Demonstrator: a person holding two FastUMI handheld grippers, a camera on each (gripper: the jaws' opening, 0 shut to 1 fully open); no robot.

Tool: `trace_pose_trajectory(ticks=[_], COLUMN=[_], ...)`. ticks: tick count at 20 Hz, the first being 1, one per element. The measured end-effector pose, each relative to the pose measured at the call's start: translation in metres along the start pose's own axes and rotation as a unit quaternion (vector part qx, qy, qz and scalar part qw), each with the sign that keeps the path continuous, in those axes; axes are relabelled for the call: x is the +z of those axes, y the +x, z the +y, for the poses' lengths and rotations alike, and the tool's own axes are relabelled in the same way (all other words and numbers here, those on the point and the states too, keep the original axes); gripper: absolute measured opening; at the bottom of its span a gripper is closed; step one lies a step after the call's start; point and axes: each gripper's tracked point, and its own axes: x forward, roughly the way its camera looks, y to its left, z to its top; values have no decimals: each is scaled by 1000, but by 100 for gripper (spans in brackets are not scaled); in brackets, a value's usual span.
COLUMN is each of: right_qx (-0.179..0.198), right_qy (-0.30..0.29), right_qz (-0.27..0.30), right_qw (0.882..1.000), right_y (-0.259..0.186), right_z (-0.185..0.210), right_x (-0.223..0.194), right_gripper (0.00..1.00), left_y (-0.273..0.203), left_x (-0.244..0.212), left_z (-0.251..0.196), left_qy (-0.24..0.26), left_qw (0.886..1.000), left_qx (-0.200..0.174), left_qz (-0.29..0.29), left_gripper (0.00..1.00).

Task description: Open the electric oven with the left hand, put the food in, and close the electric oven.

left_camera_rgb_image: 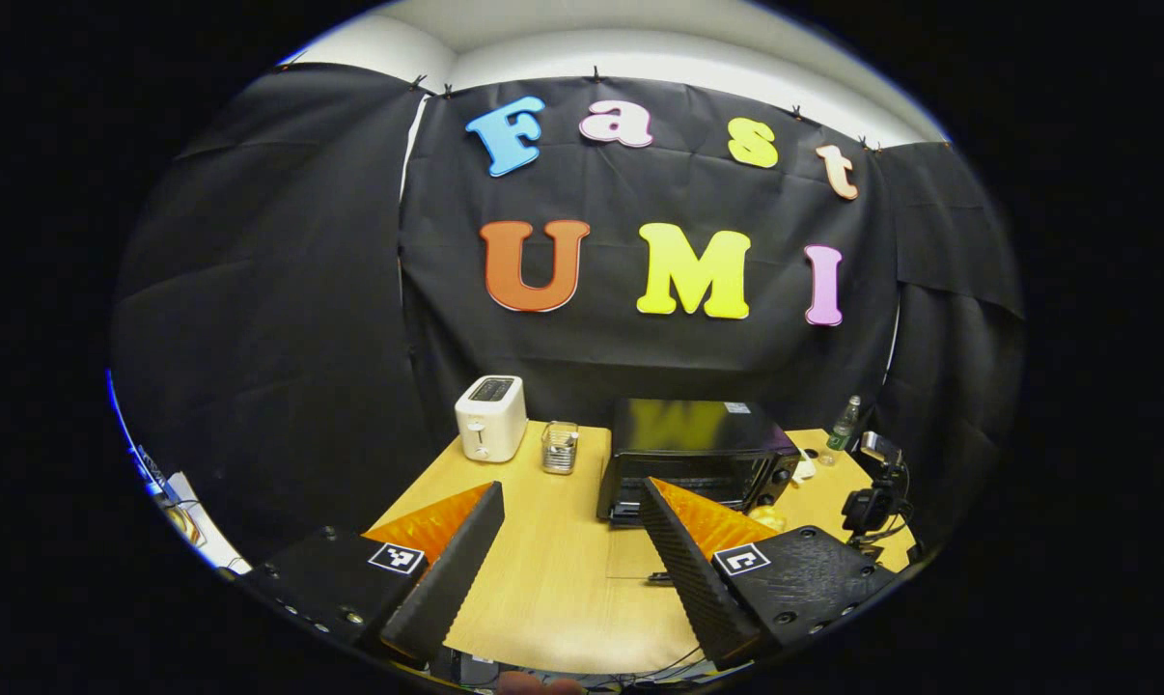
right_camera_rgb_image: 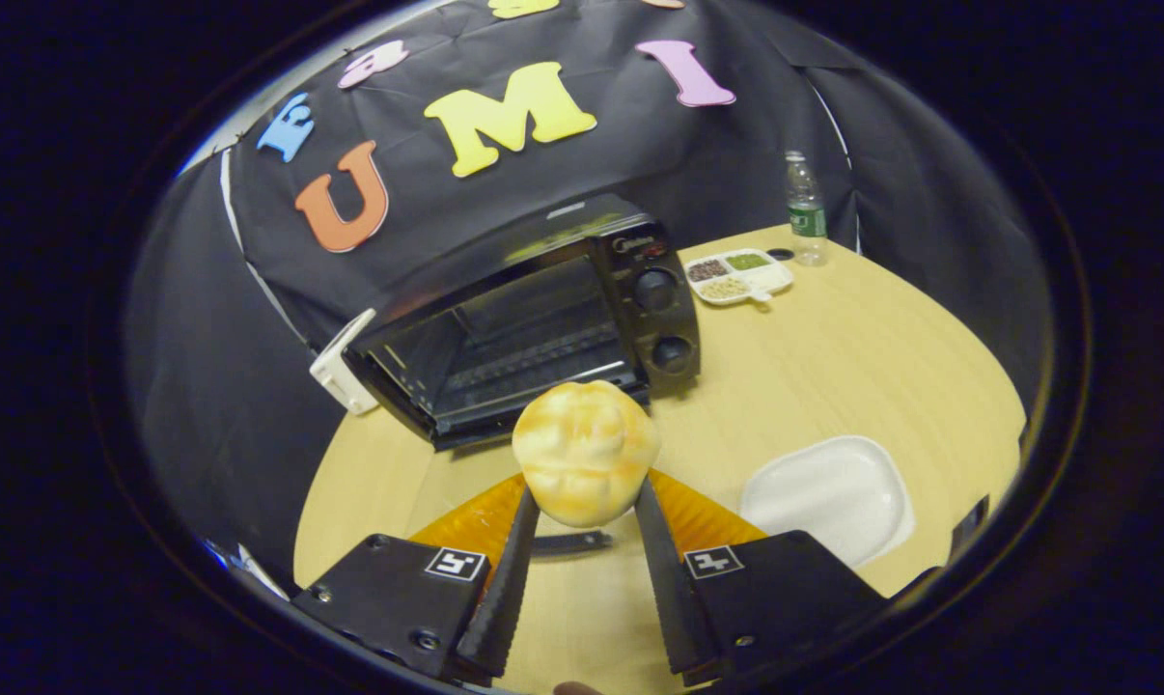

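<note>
Left gripper view: oven [left_camera_rgb_image: 693, 458] on wooden table [left_camera_rgb_image: 563, 579].

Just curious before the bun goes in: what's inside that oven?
Through the glass door of the oven a wire rack shows, with nothing visibly on it. Reflections hide the corners, and the bun covers the door's lower edge.

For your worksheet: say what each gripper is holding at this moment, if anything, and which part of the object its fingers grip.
The right gripper holds the bread roll, its fingers pressing the roll's lower sides. The left gripper is open and holds nothing.
</note>
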Motion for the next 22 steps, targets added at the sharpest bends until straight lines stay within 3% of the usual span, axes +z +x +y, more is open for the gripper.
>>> trace_pose_trajectory(ticks=[6,11,22], right_qx=[-13,-34,-53], right_qy=[77,102,120], right_qz=[-34,-60,-87], right_qw=[996,992,988], right_y=[76,132,177], right_z=[36,51,56], right_x=[29,46,56], right_gripper=[60,60,67], left_y=[-12,-12,-12], left_x=[-1,-11,-21], left_z=[45,69,99], left_qy=[11,0,4], left_qw=[999,998,996], left_qx=[35,52,62], left_qz=[13,35,64], left_gripper=[93,94,93])
